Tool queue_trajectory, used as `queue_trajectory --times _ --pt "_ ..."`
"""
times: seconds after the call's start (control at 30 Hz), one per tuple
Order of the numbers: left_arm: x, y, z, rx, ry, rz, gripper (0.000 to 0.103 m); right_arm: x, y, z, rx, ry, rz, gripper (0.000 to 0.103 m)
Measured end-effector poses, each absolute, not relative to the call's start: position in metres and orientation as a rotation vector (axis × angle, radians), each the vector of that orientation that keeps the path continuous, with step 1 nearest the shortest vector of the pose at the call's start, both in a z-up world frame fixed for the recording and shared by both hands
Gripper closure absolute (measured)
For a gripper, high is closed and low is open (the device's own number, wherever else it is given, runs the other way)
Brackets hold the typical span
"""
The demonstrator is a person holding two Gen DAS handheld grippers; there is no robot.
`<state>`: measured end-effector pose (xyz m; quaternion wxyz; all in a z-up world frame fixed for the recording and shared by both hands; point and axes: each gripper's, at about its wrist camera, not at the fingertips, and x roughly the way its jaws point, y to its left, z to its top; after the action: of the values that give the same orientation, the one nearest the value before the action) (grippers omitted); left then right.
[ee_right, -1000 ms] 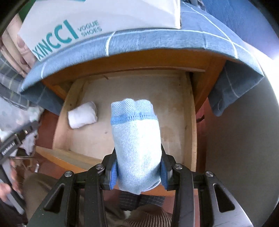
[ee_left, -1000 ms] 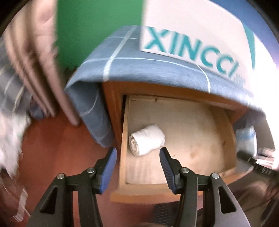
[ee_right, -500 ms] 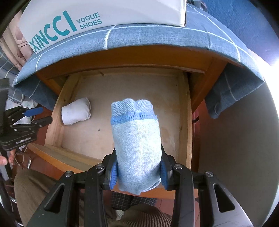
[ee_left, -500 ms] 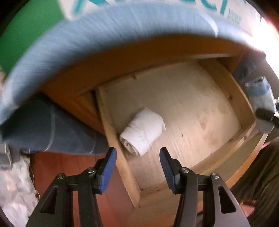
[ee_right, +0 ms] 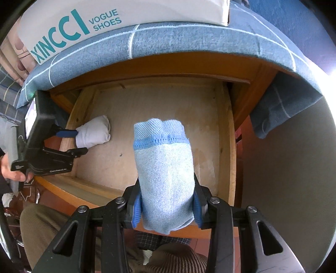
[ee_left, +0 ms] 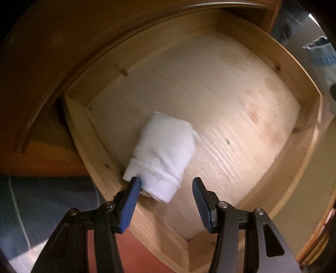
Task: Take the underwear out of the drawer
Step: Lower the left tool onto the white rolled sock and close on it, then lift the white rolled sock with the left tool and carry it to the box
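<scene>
Right wrist view: right claw (ee_right: 167, 206) clenched on the blue roll (ee_right: 164, 172), lifted clear; left claw (ee_left: 166, 188) released, straddling the white roll (ee_left: 166, 155) lying in the drawer (ee_left: 294, 159).

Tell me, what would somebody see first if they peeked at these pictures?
Probably the light blue rolled bundle, squeezed in the right gripper above the open wooden drawer. Next, the white rolled bundle lying against the drawer's left wall, with the left gripper open around its near end. Above sits a white shoebox on a blue checked cloth.
</scene>
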<state>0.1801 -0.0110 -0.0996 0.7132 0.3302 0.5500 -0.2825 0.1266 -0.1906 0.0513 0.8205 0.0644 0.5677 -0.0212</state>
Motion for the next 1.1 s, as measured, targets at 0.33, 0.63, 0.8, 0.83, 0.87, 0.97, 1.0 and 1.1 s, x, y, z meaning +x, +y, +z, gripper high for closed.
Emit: queue_trajectory --times 0.33,0.63,0.8,0.83,0.87,0.97,1.0,1.1 --pt "0.198 -0.027 -0.123 0.844 1.237 -0.66 0.046 0.13 -0.185 0.048 0.13 1.224 -0.041 0.067" --pt "0.208 -0.048 -0.137 0.908 1.221 -0.67 0.046 0.133 -0.184 0.044 0.153 1.238 -0.023 0.067" --pt "0.207 -0.058 -0.139 0.887 1.246 -0.672 0.06 0.134 -0.181 0.043 0.151 1.241 -0.017 0.067" --pt "0.207 -0.058 -0.138 0.888 1.252 -0.667 0.061 0.134 -0.182 0.043 0.154 1.243 -0.017 0.067" --pt "0.208 -0.057 -0.135 0.89 1.261 -0.666 0.063 0.134 -0.183 0.043 0.16 1.242 -0.017 0.067" --pt "0.201 -0.056 -0.131 0.894 1.292 -0.655 0.065 0.134 -0.185 0.042 0.171 1.243 -0.016 0.067" --pt "0.2 -0.057 -0.131 0.902 1.3 -0.648 0.066 0.134 -0.185 0.042 0.169 1.244 -0.015 0.067" --pt "0.193 -0.062 -0.129 0.918 1.337 -0.629 0.067 0.135 -0.186 0.042 0.165 1.243 -0.015 0.067"
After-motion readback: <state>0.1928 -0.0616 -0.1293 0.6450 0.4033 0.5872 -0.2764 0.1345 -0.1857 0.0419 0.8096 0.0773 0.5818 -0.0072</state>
